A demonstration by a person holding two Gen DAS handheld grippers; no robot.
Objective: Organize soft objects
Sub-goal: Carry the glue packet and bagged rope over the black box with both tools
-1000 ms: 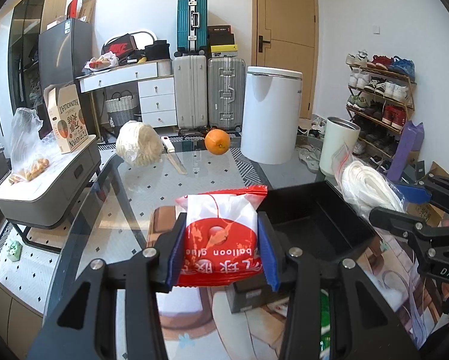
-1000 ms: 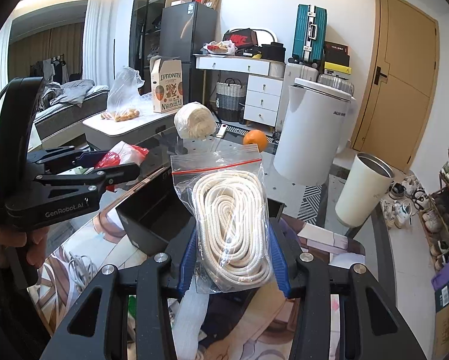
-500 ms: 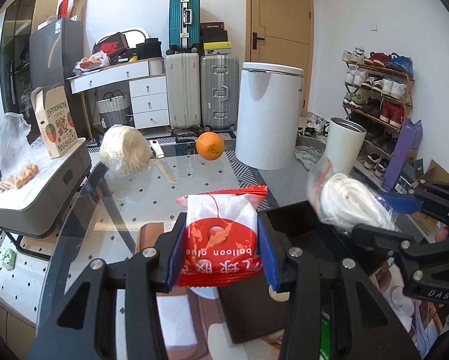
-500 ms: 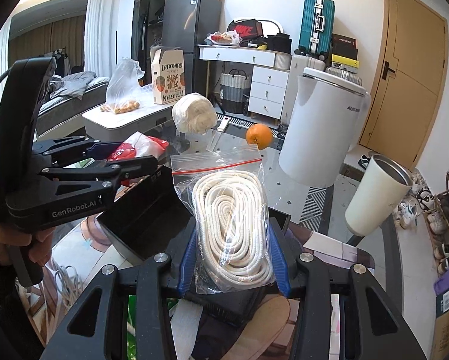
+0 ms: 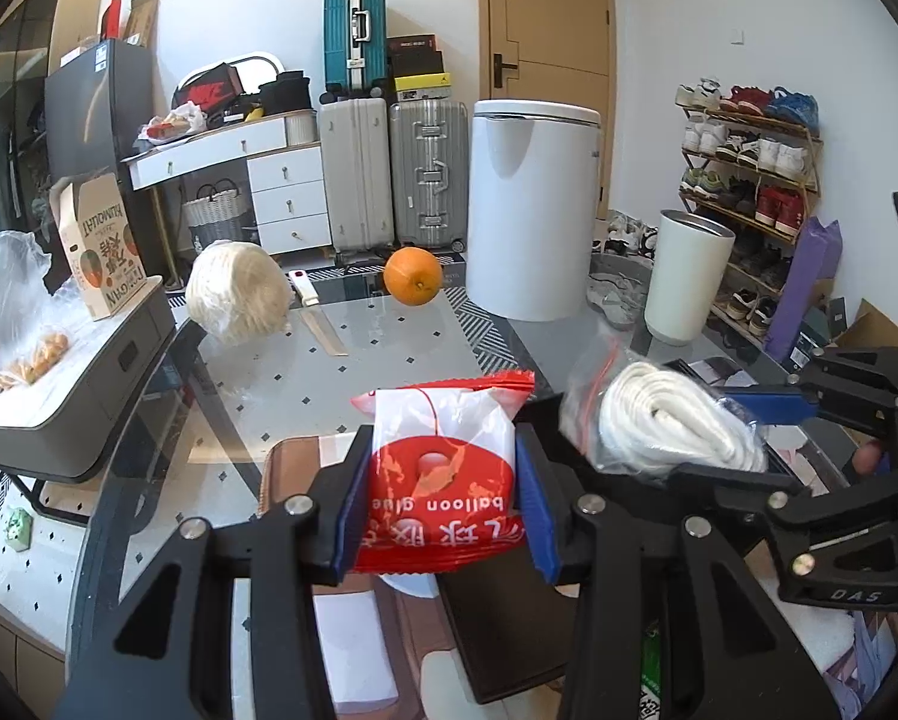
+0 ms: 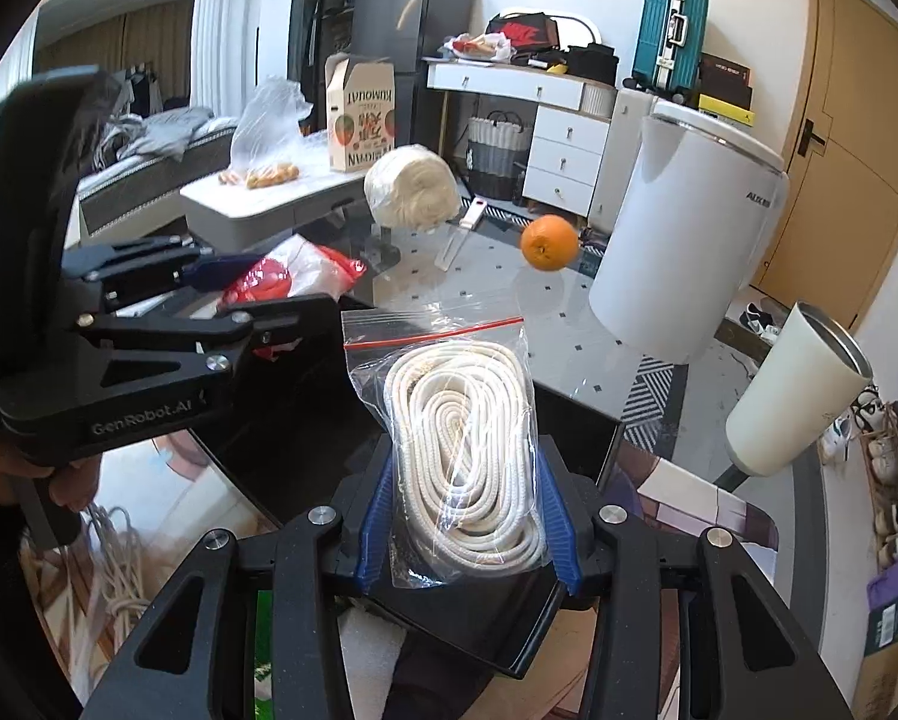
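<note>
We've got the left tool (image 5: 443,501) clamped on the balloon glue packet (image 5: 443,480), right tool (image 6: 466,516) gripping the bagged rope (image 6: 466,450), both above the black bin (image 6: 305,420).

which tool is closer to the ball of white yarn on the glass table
Left. The left tool, gripping the red packet, sits on the yarn ball's side of the black bin. The right tool, holding the bagged rope, is across the bin, farther off.
</note>
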